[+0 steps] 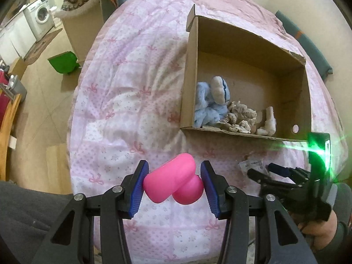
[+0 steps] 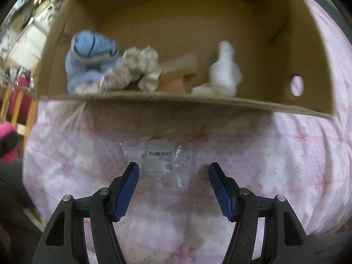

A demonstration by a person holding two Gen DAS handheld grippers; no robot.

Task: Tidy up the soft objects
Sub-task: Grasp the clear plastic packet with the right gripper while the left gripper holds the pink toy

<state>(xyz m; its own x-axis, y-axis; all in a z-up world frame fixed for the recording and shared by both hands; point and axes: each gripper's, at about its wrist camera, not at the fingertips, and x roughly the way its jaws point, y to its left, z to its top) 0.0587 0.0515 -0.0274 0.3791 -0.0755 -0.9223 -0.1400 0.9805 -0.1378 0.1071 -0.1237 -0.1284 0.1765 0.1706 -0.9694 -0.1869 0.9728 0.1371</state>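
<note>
My left gripper (image 1: 175, 179) is shut on a soft pink toy (image 1: 173, 181), held above the pink bedspread (image 1: 123, 101). An open cardboard box (image 1: 253, 44) lies on the bed ahead and to the right, holding a blue plush (image 1: 209, 101), a beige scrunched fabric piece (image 1: 239, 115) and a white soft toy (image 1: 268, 122). My right gripper (image 2: 173, 176) is open and empty over a clear plastic packet (image 2: 158, 160) just in front of the box (image 2: 176, 105); it also shows in the left wrist view (image 1: 272, 171). The box contents also show: blue plush (image 2: 90, 59), beige fabric (image 2: 132, 70), white toy (image 2: 222, 74).
The bed's left edge drops to a wooden floor with a green dustpan-like item (image 1: 63, 62), a cardboard box (image 1: 81, 28) and a washing machine (image 1: 40, 14). A teal cushion (image 1: 308, 44) lies along the wall at right. A wooden frame (image 1: 6, 127) stands far left.
</note>
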